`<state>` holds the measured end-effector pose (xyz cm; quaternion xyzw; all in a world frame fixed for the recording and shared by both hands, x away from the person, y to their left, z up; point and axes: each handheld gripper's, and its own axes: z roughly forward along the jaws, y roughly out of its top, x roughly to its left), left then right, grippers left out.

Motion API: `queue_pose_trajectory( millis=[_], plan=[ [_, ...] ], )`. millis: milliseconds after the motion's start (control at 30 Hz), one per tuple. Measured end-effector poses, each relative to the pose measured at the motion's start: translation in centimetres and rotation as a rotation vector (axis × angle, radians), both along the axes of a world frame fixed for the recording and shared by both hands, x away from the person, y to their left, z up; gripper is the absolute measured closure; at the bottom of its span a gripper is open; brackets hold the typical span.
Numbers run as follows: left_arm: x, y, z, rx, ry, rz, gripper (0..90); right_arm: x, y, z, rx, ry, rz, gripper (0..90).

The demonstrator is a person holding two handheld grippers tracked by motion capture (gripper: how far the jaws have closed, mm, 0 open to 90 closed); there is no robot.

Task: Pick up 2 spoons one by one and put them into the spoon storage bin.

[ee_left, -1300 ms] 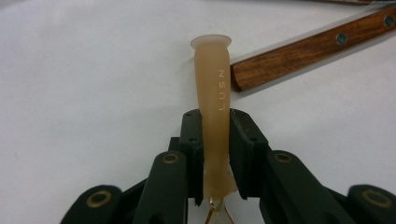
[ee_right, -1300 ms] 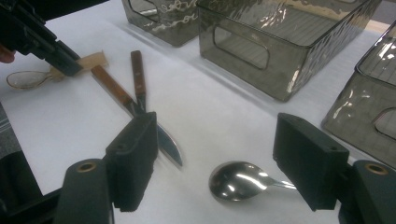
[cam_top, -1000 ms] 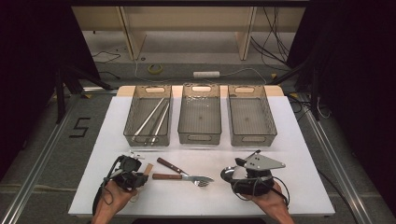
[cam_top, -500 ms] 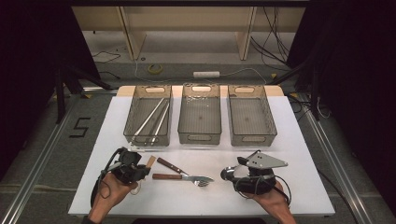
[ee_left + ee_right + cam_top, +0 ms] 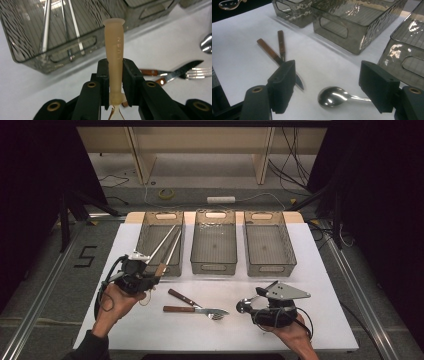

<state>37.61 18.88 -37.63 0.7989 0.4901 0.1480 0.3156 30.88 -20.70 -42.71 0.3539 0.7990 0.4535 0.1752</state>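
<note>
My left gripper [image 5: 115, 72] is clamped on the tan plastic handle [image 5: 114, 42] of a utensil, squeezed from both sides, with the flared handle end sticking out past the jaws. I cannot make out its working end from here. Just ahead of that gripper sits the left bin [image 5: 145, 235], which already holds a few long metal utensils [image 5: 167, 242], so I judge I am sorting cutlery into bins and am carrying this piece toward a drop. The next move calls for lifting the handle over the near wall and letting go only once it is inside.

Between my two grippers, a wooden-handled knife [image 5: 182, 297] and fork [image 5: 197, 310] lie crossed on the white table [image 5: 320, 270]. The middle bin [image 5: 213, 267] and right bin [image 5: 270, 268] beyond them look empty.

My right gripper [image 5: 328, 75] has its jaws wide apart, gripping nothing, with a metal spoon [image 5: 332, 96] lying between them on the table. Closing on the spoon's handle looks like that side's job.
</note>
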Motion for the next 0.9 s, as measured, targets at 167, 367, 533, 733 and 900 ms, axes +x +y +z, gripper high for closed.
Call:
queue_pose_trajectory(
  millis=[167,367,533,733,900],
  plan=[
    [1.3,-0.1,0.5,-0.028,-0.009,0.007,76.4,0.0,0.0,0.0,0.004,-0.003,-0.004,30.8],
    [2.5,-1.4,1.1,-0.057,-0.031,-0.006,76.3,0.0,0.0,0.0,0.004,-0.002,-0.006,30.8],
    [3.7,-3.1,1.1,-0.088,-0.046,-0.037,76.3,0.0,0.0,0.0,0.006,-0.001,-0.005,30.8],
    [5.3,-5.2,1.3,-0.115,-0.067,-0.056,76.3,0.0,-0.1,0.0,0.006,-0.001,-0.005,30.8],
    [6.9,-6.5,0.9,-0.155,-0.069,-0.063,76.3,0.0,-0.1,0.0,0.005,-0.001,-0.006,30.8]
  ],
)
